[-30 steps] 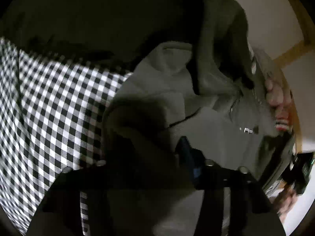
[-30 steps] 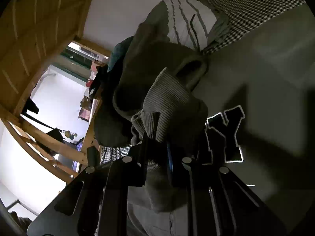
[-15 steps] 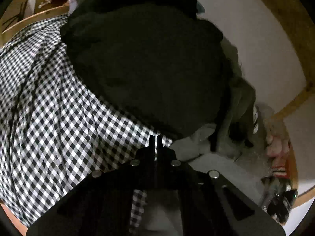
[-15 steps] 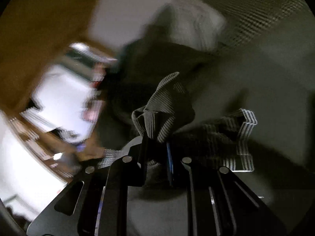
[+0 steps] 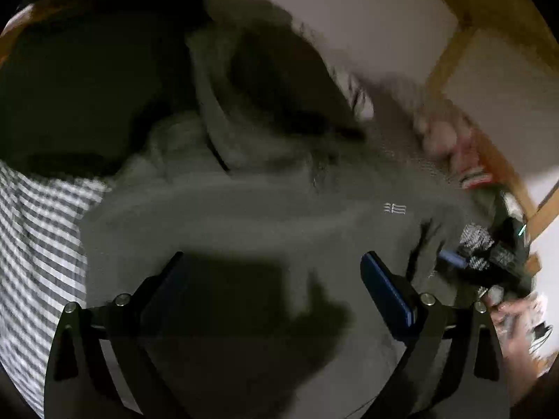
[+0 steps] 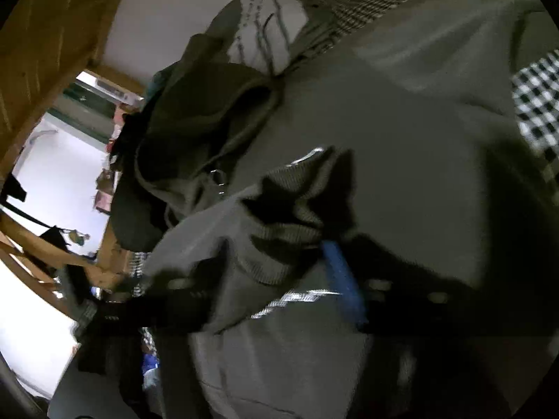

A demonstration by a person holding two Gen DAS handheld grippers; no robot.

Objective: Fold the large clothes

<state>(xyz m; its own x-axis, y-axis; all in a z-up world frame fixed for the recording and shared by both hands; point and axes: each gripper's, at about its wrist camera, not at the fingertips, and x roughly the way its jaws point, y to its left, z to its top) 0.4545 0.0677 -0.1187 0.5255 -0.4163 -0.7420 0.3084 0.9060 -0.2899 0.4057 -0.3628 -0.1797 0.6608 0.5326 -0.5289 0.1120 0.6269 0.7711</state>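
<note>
A grey hoodie [image 5: 279,209] lies spread on the bed, its hood [image 6: 209,111] bunched at the far end. My left gripper [image 5: 276,279] hovers over the hoodie's body, its jaws opening wide with nothing between them. In the right wrist view, blurred by motion, my right gripper [image 6: 269,289] has its jaws opening. The ribbed sleeve cuff [image 6: 279,244] lies loose between them, against the blue pad [image 6: 342,279], on the hoodie's printed chest. The left wrist view shows the right gripper [image 5: 489,255] at the far right, held by a hand [image 5: 513,317].
A black-and-white checked sheet [image 5: 42,244] covers the bed at the left. A dark garment pile [image 5: 87,87] sits beyond the hoodie, with a white striped garment [image 6: 265,28] behind the hood. A wooden bed frame [image 5: 471,17] and a pale wall border the far side.
The left gripper, shut half a second ago, now stands wide open and has swung over the grey hoodie. The right gripper, shut on the ribbed cuff before, has spread and sunk; the cuff lies loose.
</note>
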